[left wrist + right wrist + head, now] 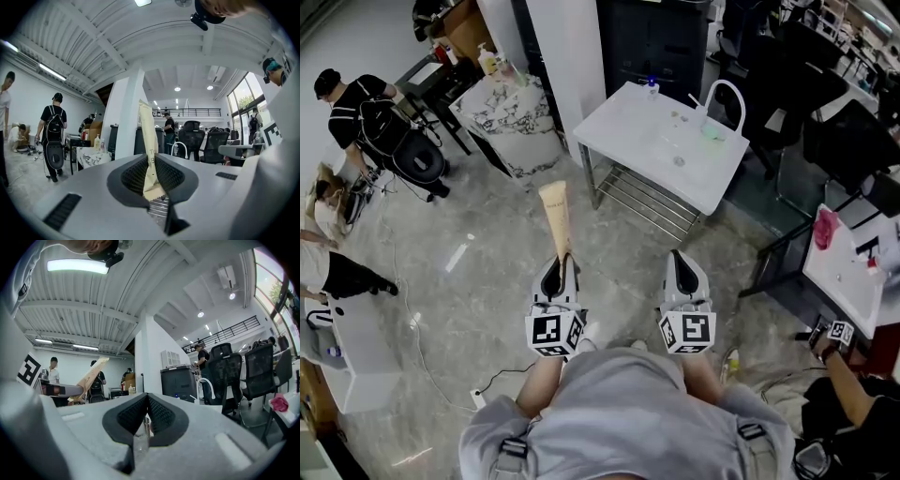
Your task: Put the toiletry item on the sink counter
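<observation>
Cream-coloured and slim, the toiletry tube is pinched at its lower end between the fingers of the left gripper, and its flat end is pointed out well beyond the fingertips. Just to the right, the fingers of the right gripper are pressed together with nothing between them. Ahead of both pairs of fingertips, well apart from the tube, a white table with a curved white faucet is seen.
</observation>
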